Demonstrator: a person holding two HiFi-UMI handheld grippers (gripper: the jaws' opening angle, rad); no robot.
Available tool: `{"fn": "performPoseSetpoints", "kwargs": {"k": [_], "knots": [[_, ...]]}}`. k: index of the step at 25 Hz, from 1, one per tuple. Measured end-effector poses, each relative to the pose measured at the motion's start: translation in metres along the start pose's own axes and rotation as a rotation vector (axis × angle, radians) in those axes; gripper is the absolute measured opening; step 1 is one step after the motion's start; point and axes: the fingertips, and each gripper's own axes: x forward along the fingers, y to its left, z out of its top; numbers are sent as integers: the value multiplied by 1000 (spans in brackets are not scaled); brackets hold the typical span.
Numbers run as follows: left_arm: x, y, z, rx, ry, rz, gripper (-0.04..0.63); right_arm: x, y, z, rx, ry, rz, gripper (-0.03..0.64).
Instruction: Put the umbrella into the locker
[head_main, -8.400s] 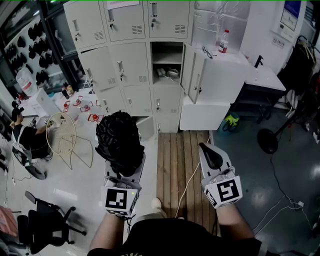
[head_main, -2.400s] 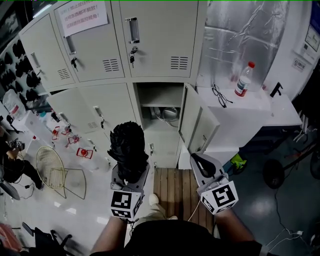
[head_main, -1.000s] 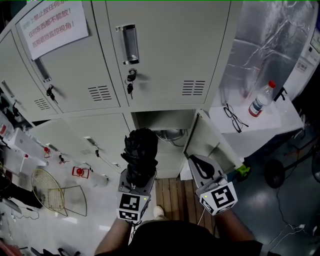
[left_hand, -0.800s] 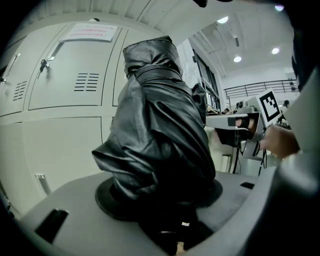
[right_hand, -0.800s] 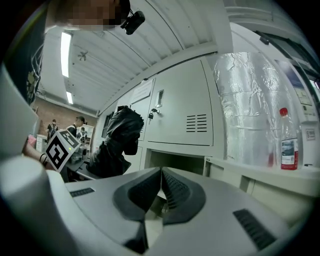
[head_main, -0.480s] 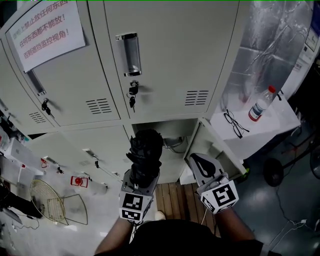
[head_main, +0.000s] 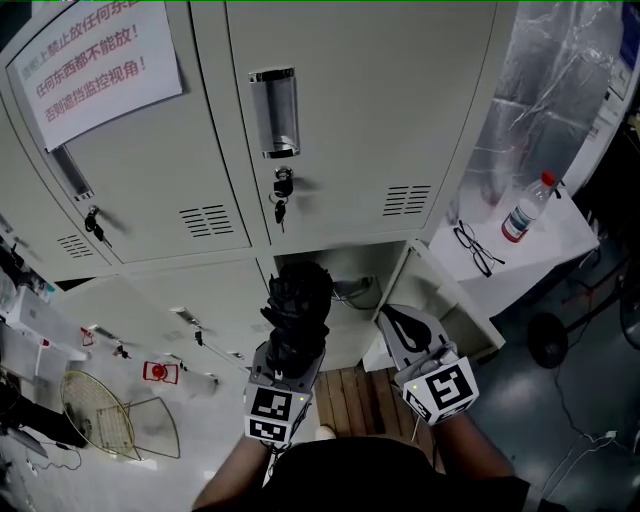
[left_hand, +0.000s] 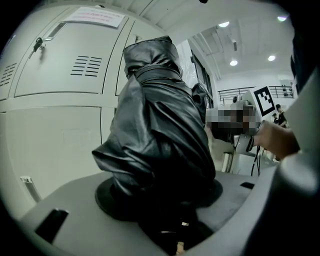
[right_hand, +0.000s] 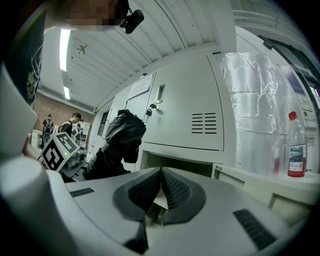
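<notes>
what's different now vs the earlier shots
The person has walked right up to the open locker, carrying the black umbrella in the left hand-held gripper. Unchanged: umbrella gripped, right hand-held gripper shut and empty, locker door open.

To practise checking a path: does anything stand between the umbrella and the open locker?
Nothing visible does. The umbrella is right before the open locker, whose door is swung aside to the right.
</notes>
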Motion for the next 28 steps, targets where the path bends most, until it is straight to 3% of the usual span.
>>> {"fn": "performPoseSetpoints", "kwargs": {"k": [10, 28], "knots": [[13, -10, -28, -33, 64, -57, 252, -3, -4, -1, -6, 9, -36, 31], [64, -13, -59, -111, 180, -67, 250, 32, -19, -6, 11, -5, 44, 31]]}}
